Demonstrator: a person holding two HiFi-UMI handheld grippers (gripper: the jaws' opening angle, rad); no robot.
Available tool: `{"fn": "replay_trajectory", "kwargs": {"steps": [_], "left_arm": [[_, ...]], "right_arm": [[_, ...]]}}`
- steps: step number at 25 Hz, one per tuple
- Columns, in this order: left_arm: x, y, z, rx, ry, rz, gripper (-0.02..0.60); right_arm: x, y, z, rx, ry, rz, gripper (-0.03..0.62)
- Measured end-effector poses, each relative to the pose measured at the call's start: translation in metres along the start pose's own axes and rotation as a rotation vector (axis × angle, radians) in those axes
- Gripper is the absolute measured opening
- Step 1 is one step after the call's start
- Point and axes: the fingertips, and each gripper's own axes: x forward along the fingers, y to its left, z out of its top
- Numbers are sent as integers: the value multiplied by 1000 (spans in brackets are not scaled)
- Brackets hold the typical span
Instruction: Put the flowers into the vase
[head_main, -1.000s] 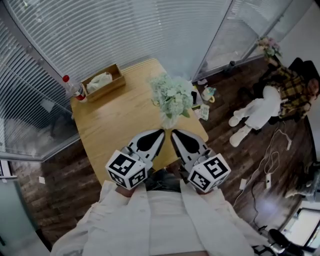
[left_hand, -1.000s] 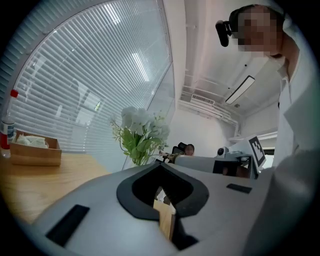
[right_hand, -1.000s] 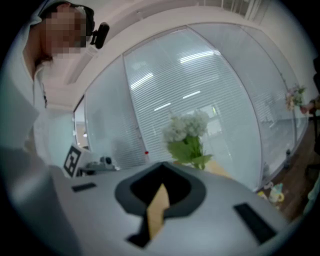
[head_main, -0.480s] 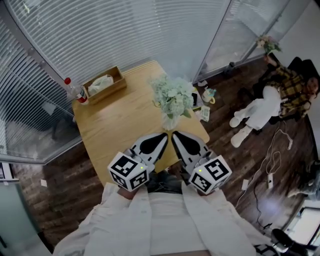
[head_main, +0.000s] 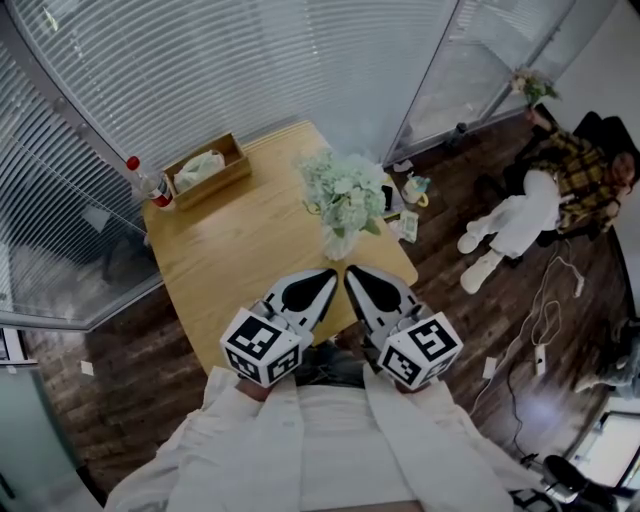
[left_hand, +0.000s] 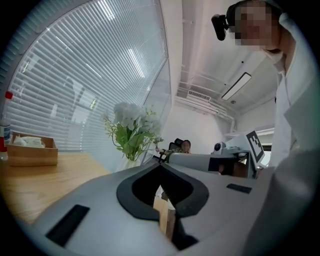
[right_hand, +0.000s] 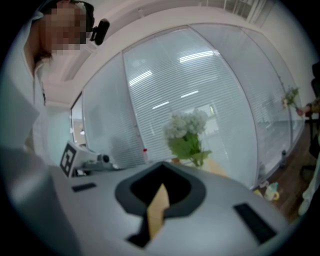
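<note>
Risks toppling the vase (head_main: 340, 243) with a careless push straight ahead: tall, top-heavy with flowers (head_main: 343, 195), and standing near the worktop (head_main: 240, 250) edge just right of the fingers. Risks crushing blooms too, on a blind reach. Shows the left gripper (head_main: 328, 272) with fingers pressed together, holding nothing. Shows the right gripper (head_main: 352, 272) likewise closed and empty. Places the pale green-and-white flowers directly ahead of both sets of fingers, near but apart, untouched, already upright in the vase. Shows no loose stems near the fingers.
</note>
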Motion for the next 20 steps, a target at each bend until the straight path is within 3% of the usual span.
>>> {"fn": "replay_trajectory", "kwargs": {"steps": [20], "left_arm": [[-5, 8, 1, -16, 13, 19, 9]], "right_arm": [[5, 0, 3, 71, -58, 26, 14]]}}
